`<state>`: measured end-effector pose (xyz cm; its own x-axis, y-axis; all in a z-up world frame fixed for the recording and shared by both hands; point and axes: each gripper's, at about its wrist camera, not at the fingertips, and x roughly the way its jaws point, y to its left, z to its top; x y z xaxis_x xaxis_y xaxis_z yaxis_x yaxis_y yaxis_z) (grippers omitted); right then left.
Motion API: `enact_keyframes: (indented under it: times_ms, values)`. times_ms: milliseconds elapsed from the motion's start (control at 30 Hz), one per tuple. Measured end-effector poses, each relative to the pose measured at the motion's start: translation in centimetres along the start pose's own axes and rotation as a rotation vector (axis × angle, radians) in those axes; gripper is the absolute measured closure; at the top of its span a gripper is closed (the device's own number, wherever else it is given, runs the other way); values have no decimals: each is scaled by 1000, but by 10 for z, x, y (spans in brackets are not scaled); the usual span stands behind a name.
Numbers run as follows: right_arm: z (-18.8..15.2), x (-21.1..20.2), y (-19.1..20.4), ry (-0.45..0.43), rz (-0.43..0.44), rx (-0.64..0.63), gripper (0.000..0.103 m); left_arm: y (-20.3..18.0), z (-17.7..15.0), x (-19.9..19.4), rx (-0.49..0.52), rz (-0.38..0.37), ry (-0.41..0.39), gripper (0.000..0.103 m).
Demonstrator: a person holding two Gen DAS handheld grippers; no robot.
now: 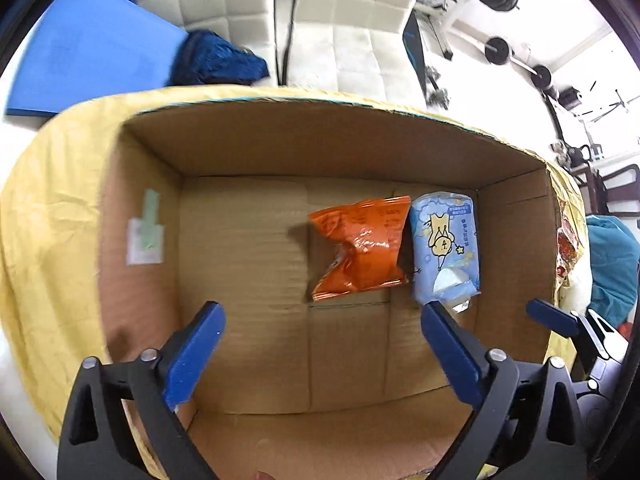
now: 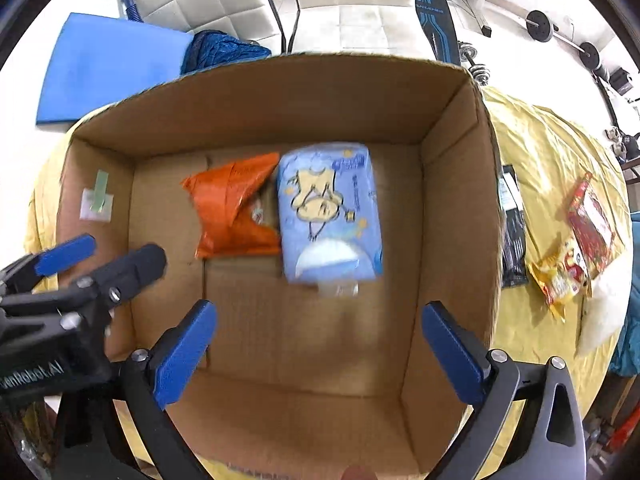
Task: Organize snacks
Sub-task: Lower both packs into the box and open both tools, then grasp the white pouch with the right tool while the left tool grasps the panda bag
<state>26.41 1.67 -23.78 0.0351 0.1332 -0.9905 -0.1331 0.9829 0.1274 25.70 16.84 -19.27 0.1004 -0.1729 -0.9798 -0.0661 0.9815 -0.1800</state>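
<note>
1. Left wrist view: yellow cloth under an open cardboard box. Inside on the floor, orange packet beside blue packet. Left gripper above box, spread wide, grasping nothing.
2. Right wrist view: right gripper likewise spread, empty. More snacks outside on the cloth.
</note>
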Motion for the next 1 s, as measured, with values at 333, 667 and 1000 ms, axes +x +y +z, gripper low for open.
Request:
enact_keyframes:
  times_ms: [333,667,1000]
  values:
    - [-54,-54,5,-144,-76,-5,0,4,-37,-20,-1,72,-128,2]
    - [-110,-115,15,-241,-47,6,0,-2,-95,-64,-15,124,-269,2]
    - [-149,-162,12,-282,39,-8,0,-25,-134,-111,19,102,-311,2]
